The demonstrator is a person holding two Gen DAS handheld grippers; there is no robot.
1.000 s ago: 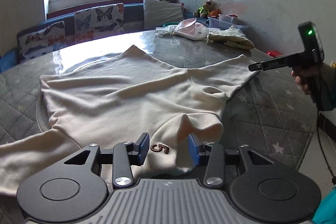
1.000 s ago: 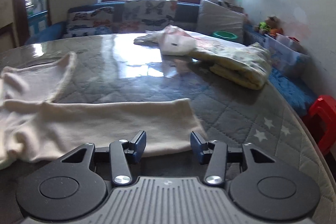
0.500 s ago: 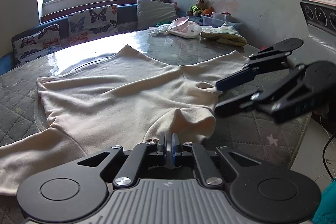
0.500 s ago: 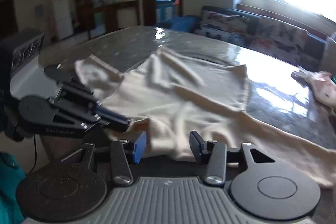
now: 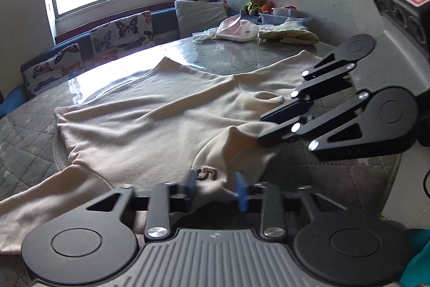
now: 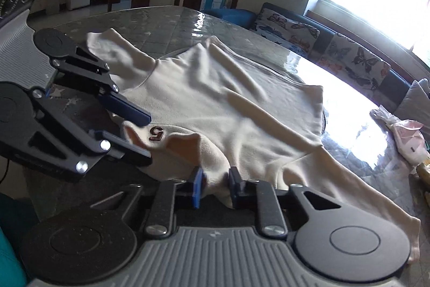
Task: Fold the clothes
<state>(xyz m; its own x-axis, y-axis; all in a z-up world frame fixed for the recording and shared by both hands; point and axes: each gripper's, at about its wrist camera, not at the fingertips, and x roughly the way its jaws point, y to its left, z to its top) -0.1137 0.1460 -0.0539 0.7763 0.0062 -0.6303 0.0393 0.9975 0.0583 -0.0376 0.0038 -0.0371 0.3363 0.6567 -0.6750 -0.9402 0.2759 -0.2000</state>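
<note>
Cloth is lying flat in front of both my claws: a cream sweater (image 5: 166,109) is spreading over the grey quilted bench (image 6: 166,20), with its body and sleeves running away from me toward the window side. I am holding the left claw (image 5: 216,190) at the near edge, beside the brown number 5 (image 5: 206,174); its jaws are standing apart with cloth between them, so it is released and not pinching. I am keeping the right claw (image 6: 213,188) just beside it on the same raised edge, a fold of cloth sitting between its blue pads (image 6: 198,187), but a gap is showing and I am judging it not yet clenched. Both claws are equally near to this edge, the right one a little further along it. The fold, I am thinking, is needing to go away from me, along the sweater's long axis.
</note>
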